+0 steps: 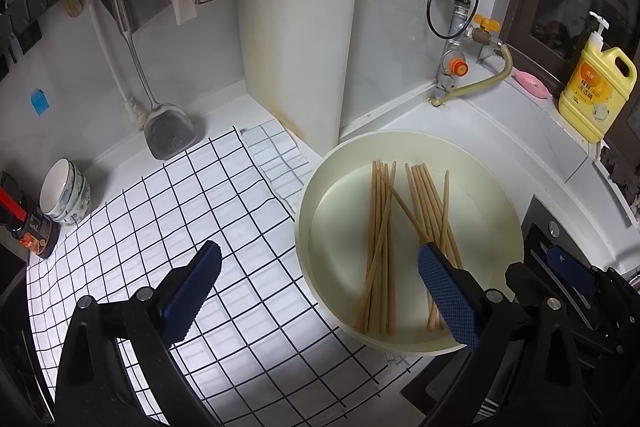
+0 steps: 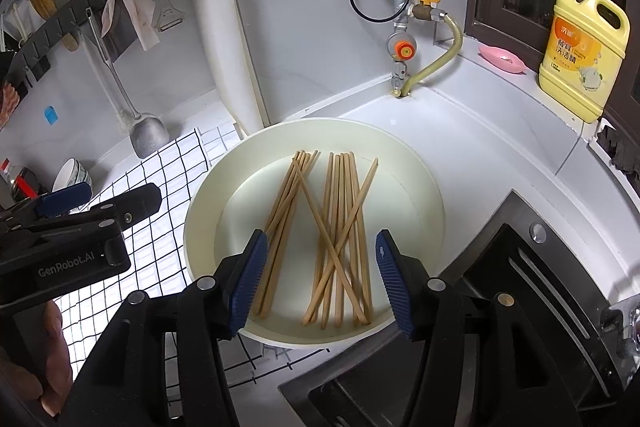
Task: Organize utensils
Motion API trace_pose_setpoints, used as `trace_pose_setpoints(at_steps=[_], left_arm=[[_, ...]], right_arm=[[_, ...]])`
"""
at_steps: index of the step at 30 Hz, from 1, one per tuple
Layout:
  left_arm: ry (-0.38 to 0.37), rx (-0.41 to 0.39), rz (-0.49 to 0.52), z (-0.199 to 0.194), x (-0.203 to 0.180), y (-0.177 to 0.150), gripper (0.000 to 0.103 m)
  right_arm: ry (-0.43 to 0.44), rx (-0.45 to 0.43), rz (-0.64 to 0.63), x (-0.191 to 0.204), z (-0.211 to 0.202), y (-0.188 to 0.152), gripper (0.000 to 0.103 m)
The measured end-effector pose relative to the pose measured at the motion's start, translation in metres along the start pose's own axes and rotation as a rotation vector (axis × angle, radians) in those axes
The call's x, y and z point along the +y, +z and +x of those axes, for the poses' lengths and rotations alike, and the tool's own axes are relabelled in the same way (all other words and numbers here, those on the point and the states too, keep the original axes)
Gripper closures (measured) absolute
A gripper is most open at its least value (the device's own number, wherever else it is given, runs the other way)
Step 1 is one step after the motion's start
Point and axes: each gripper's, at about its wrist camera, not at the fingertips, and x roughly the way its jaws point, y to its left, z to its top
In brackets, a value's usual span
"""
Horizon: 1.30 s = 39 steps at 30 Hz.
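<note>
Wooden chopsticks (image 2: 332, 235) lie scattered in a cream basin (image 2: 208, 203) as both tongs, left (image 1: 320, 267) and right (image 2: 320, 267), hover released above.

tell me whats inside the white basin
Only wooden chopsticks lie inside the white basin, two loose bunches, some crossing. The right tool hides the near rim.
</note>
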Motion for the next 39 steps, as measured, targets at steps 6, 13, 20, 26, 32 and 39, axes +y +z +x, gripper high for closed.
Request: trace_pose_setpoints(at_steps=[6, 13, 20, 26, 32, 39], left_arm=[[0.041, 0.004, 0.014, 0.0016, 0.0004, -0.0007, 0.006], [0.048, 0.011, 0.015, 0.0018, 0.0012, -0.0008, 0.006], [0.050, 0.007, 0.024, 0.0003, 0.0000, 0.0003, 0.006], [0.042, 0.005, 0.020, -0.0012, 0.0003, 0.0007, 0.006], [0.030, 0.017, 0.015, 0.0011, 0.0012, 0.0002, 0.006], [0.012, 0.001, 0.017, -0.0002, 0.0006, -0.0018, 0.006]], right_arm=[[-0.001, 0.001, 0.000, -0.0003, -0.0005, 0.0002, 0.049], [-0.001, 0.001, -0.003, -0.0001, -0.0009, -0.0001, 0.049], [0.000, 0.000, -0.006, -0.0006, -0.0018, -0.0003, 0.049], [0.001, 0.000, -0.010, -0.0003, -0.0026, -0.0010, 0.049], [0.005, 0.000, -0.017, -0.0007, -0.0023, 0.0003, 0.049], [0.006, 0.002, -0.020, 0.0006, -0.0013, 0.0012, 0.049]])
